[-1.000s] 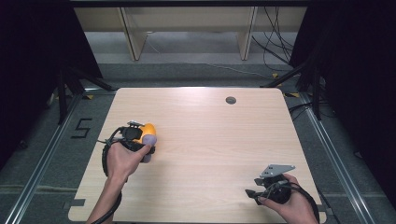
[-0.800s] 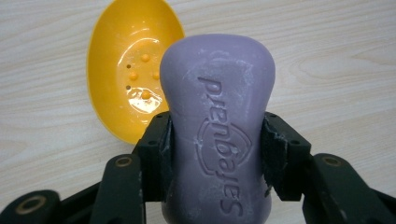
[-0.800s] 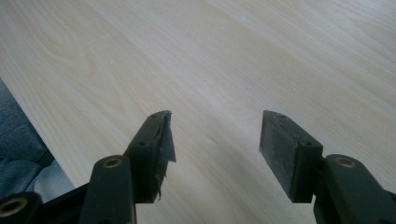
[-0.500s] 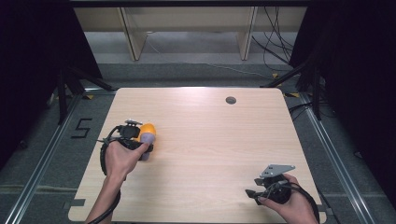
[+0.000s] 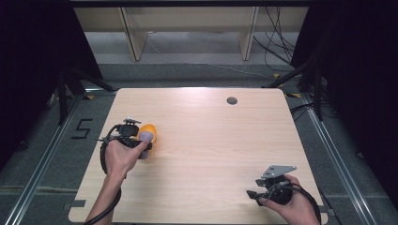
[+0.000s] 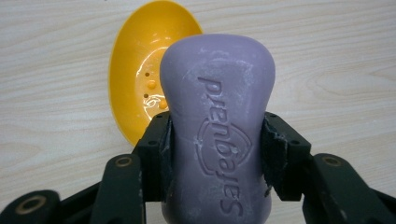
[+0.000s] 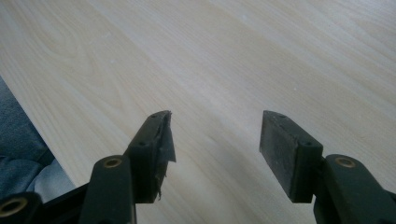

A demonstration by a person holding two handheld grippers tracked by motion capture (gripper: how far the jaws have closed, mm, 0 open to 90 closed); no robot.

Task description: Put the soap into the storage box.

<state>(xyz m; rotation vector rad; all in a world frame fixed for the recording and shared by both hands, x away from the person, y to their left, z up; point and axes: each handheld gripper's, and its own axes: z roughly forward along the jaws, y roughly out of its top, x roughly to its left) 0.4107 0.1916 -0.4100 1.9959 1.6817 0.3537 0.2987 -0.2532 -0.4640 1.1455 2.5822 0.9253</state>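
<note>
A person stands at a pale wooden worktop (image 5: 202,154) with a gripper in each hand. Nearest the onlooker, the right gripper (image 7: 212,149) rests low over bare wood near the person's own edge, its two black jaws standing apart with nothing between them; it appears to be idling while the other hand works. In the high view that right gripper (image 5: 256,194) sits well apart from everything else, with a grey three-cornered plate on top. Farther across, the left gripper (image 5: 143,143) is clamped on a purple bar of soap (image 6: 217,126), its pads pressing on the bar's narrowed waist, which probably gives the firmest hold on a slippery shape. The bar juts forward past the jaws, lettered face up. Just beyond and below the gripper lies an oval yellow soap dish (image 6: 140,79) with small drain holes in its wet, glossy floor; the far end of the bar overlaps the dish's near rim, so the bar seems to be held over it for setting down, or freshly lifted. The left gripper view gives the stamped lettering, the drain holes and the grip itself; the high view reduces the soap (image 5: 145,137) and dish (image 5: 149,129) to small patches of colour, but shows both hands' spacing and a dark round grommet (image 5: 232,100) far beyond.
</note>
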